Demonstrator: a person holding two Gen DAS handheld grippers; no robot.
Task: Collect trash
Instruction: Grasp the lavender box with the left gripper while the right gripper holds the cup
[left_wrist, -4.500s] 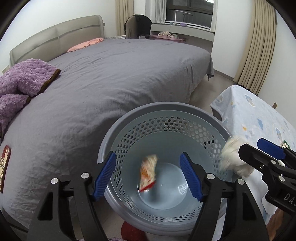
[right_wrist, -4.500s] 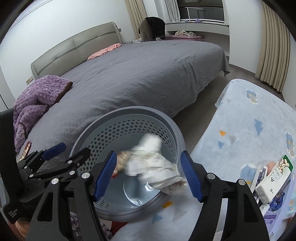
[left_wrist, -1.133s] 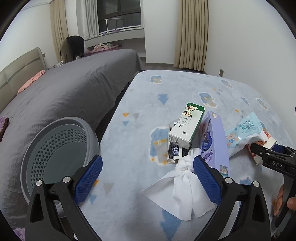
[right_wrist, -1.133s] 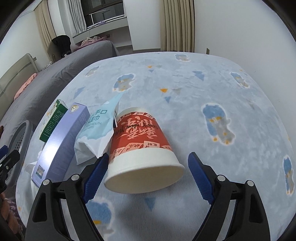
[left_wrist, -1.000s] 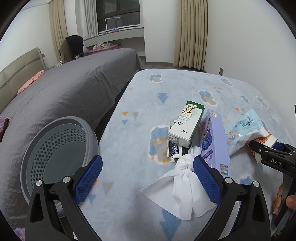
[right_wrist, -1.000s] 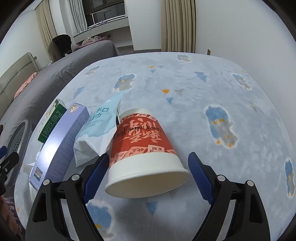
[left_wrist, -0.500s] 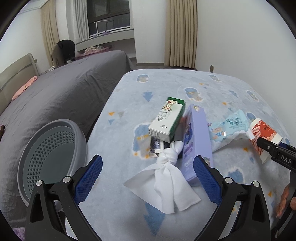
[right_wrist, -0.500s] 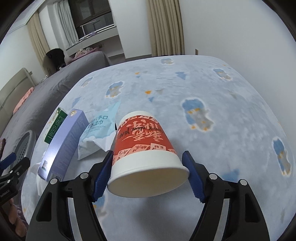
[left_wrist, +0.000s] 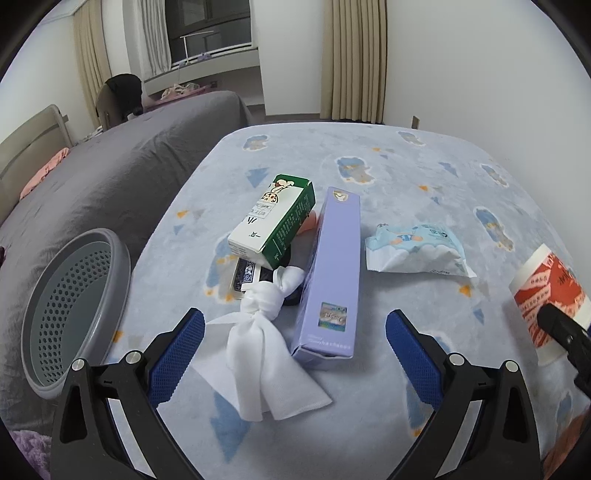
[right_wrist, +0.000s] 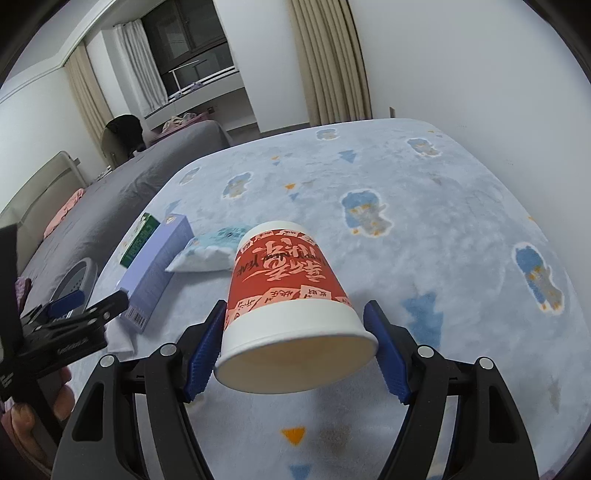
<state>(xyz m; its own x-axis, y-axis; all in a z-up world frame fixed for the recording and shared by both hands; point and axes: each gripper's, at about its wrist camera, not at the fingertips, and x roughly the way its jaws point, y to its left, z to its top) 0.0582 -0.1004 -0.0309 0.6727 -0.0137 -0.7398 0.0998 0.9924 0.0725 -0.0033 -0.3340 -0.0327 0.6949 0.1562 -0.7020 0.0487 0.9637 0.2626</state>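
My right gripper (right_wrist: 295, 343) is shut on a red and white paper cup (right_wrist: 288, 288), both pads pressing its wide rim; the cup tilts mouth towards me, off the blanket. The same cup (left_wrist: 546, 291) shows at the right edge of the left wrist view. My left gripper (left_wrist: 293, 321) is open just above a knotted white tissue (left_wrist: 266, 332) and the near end of a purple box (left_wrist: 332, 266). A green and white carton (left_wrist: 273, 221) leans on a small dark pack (left_wrist: 245, 275). A pale blue wipes pack (left_wrist: 413, 251) lies to the right.
A grey perforated basket (left_wrist: 74, 306) stands at the left, between the patterned blue blanket (left_wrist: 406, 166) and a large grey bed (left_wrist: 129, 158). Curtains and a wall close off the far side. A person's fingers (right_wrist: 55, 406) hold the left gripper's handle.
My right gripper has closed on the cup and raised it off the blanket. My left gripper has drifted right, so the tissue and the purple box now sit between its fingers.
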